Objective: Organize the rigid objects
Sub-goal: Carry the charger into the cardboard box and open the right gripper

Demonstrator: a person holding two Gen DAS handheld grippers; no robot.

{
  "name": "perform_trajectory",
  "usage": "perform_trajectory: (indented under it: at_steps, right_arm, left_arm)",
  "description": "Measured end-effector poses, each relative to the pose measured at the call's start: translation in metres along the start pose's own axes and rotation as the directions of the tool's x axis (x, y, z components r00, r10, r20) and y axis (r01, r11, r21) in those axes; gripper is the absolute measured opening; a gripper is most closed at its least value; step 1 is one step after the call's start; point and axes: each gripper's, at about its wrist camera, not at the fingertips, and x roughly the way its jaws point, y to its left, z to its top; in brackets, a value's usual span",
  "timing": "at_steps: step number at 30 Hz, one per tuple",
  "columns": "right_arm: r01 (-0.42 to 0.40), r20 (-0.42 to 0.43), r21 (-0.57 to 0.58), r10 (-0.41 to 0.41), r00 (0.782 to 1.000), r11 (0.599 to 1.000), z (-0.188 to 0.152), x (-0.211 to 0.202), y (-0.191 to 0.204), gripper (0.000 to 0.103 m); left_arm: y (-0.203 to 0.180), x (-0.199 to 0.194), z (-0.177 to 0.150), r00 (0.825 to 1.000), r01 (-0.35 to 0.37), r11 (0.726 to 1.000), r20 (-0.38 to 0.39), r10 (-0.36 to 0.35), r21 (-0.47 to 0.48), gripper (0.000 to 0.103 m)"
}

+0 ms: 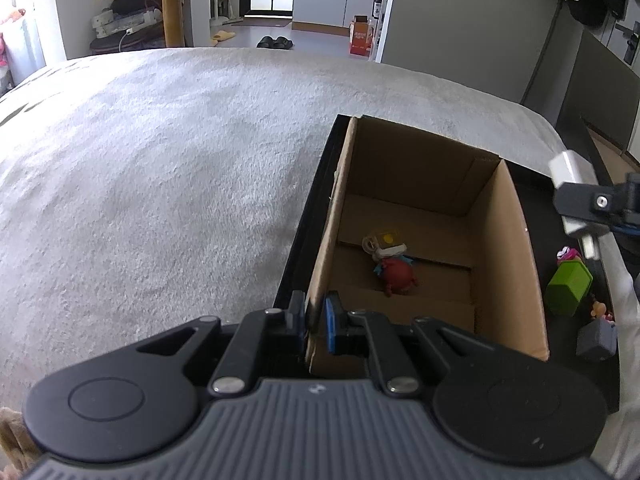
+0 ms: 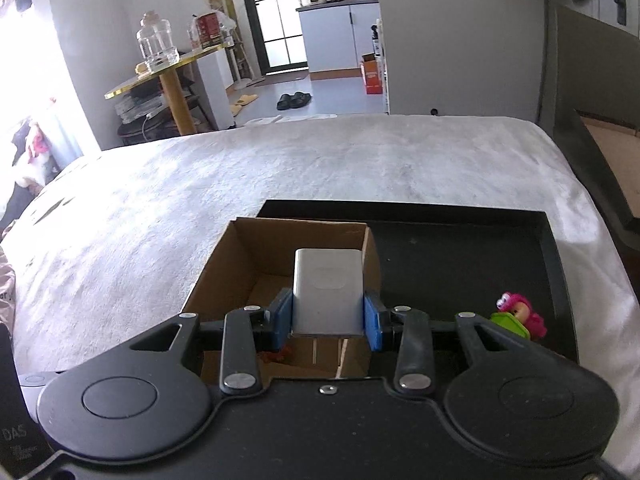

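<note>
The right tool (image 2: 329, 316) clamps a white rectangular plug-in charger (image 2: 328, 290) between its blue pads, held above the open brown cardboard box (image 2: 244, 240), with no readable writing on it. The left tool (image 1: 314, 320) pinches the box's near left wall; a red figure toy (image 1: 396, 274) lies inside. The box sits in a black tray (image 2: 460, 248) on a white fuzzy bed (image 2: 200, 184), beside a green block (image 1: 568, 286) and a pink plush toy (image 2: 520, 312).

Pink toy (image 2: 520, 314) behind the green block (image 2: 510, 321) — half hidden by gripper frame.
</note>
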Motion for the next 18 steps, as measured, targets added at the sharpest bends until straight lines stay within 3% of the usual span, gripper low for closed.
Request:
perform_trajectory:
  at_steps: [16,18]
  right_arm:
    - [-0.01,-0.019,-0.071,0.009,1.0,0.997,0.018,0.027,0.022,0.037]
    - [0.017,-0.033,-0.063,-0.02,0.999,0.998,0.018,0.031,0.023,0.054]
  left_arm:
    - [0.005,0.0,0.002,1.0,0.018,0.999,-0.014,-0.019,-0.037,0.009]
    - [0.005,0.001,0.002,1.0,0.019,0.999,-0.015,-0.019,-0.038,0.009]
